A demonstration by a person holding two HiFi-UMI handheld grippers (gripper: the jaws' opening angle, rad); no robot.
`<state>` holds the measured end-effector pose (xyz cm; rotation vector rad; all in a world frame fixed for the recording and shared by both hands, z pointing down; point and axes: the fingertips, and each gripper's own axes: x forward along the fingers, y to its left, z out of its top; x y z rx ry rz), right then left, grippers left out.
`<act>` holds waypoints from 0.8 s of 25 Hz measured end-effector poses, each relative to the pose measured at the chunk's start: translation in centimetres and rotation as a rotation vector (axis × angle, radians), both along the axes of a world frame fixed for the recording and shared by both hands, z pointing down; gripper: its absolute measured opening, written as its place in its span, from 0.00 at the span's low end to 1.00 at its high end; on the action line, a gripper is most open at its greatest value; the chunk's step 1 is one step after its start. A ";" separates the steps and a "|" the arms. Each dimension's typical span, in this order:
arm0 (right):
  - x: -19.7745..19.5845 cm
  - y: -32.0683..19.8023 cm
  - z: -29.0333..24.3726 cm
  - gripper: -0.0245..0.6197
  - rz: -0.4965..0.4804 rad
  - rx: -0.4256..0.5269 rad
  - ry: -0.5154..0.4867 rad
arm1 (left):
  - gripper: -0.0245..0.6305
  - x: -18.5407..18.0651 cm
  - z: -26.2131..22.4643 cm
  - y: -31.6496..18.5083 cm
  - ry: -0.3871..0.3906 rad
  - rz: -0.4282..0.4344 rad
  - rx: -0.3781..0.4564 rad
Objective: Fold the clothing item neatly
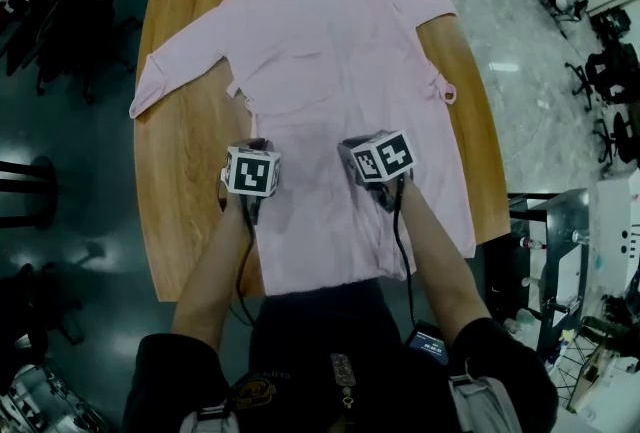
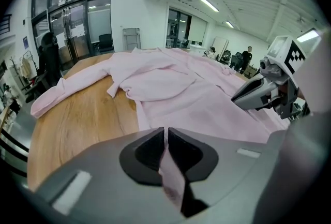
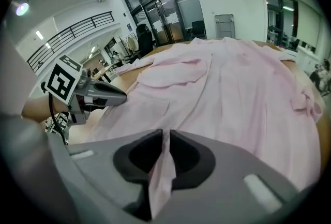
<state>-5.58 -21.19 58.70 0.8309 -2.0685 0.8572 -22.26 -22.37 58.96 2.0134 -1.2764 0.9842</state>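
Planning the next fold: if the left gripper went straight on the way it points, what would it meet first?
Probably more of the pink shirt: the left gripper, shut on a pinch of it, points at the cloth spread ahead; depth is unclear.

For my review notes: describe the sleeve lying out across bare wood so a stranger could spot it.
On the wooden table lies a pink shirt. From its shoulder on the head view's left, one sleeve runs out over bare wood to the table's edge. The other sleeve lies bent against the body; only this one is stretched out.
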 end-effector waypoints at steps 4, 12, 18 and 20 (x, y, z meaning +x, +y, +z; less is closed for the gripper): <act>-0.9 0.4 0.1 0.21 0.012 0.012 -0.001 | 0.08 0.1 -0.1 0.5 0.003 0.022 -0.006; -2.7 0.6 0.1 0.26 -0.019 0.039 0.021 | 0.08 -0.1 -0.2 1.0 0.011 0.038 0.001; -3.1 0.5 0.7 0.22 0.000 0.031 0.041 | 0.07 0.0 -0.1 1.2 0.011 0.052 0.002; -2.7 0.3 0.4 0.14 0.010 0.044 0.051 | 0.07 0.0 -0.1 1.2 0.012 0.055 0.003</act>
